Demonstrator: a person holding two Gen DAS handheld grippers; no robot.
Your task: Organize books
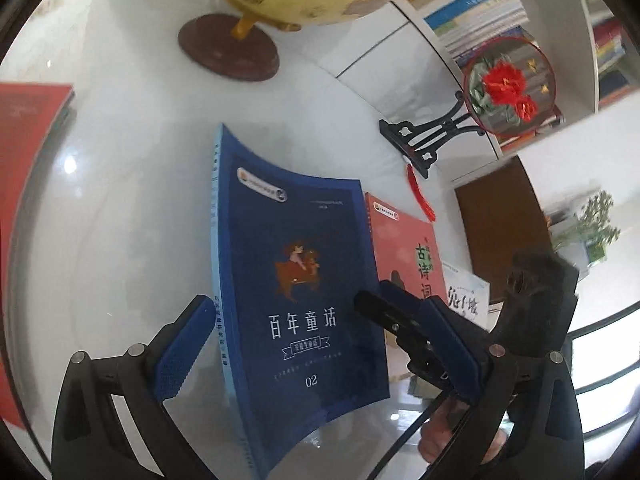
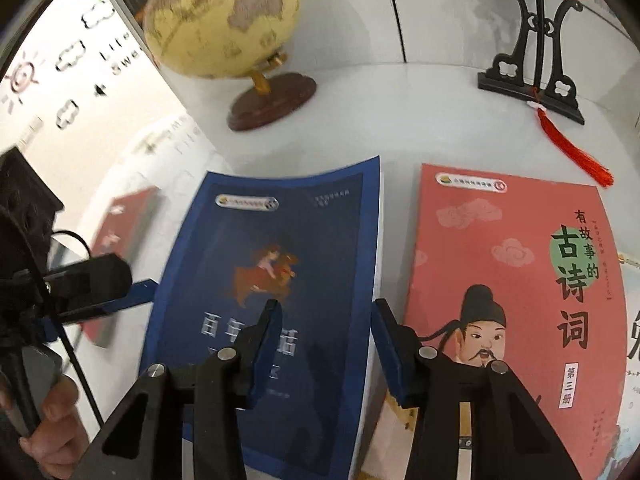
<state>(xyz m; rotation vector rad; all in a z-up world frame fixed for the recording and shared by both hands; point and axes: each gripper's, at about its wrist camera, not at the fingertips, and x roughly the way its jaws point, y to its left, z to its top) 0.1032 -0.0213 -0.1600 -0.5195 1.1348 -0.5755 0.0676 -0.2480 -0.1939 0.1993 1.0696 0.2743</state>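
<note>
While two books [image 2: 272, 280] lie flat, one globe [image 2: 220, 16] stands.

A yellowish globe [image 2: 222, 16] on a dark red oval base [image 2: 272, 100] stands on the white tabletop [image 2: 400, 120]. To the globe's right in the right wrist view, well apart from it, stands a black carved stand [image 2: 532, 76] with a red tassel [image 2: 576, 148] trailing from its foot. The stand carries a round fan embroidered with red flowers [image 1: 508, 84]. Beyond the globe, a potted plant [image 1: 592, 228] shows blurred.

White bookshelf [image 1: 576, 20], glossy white tabletop [image 1: 120, 200]
</note>
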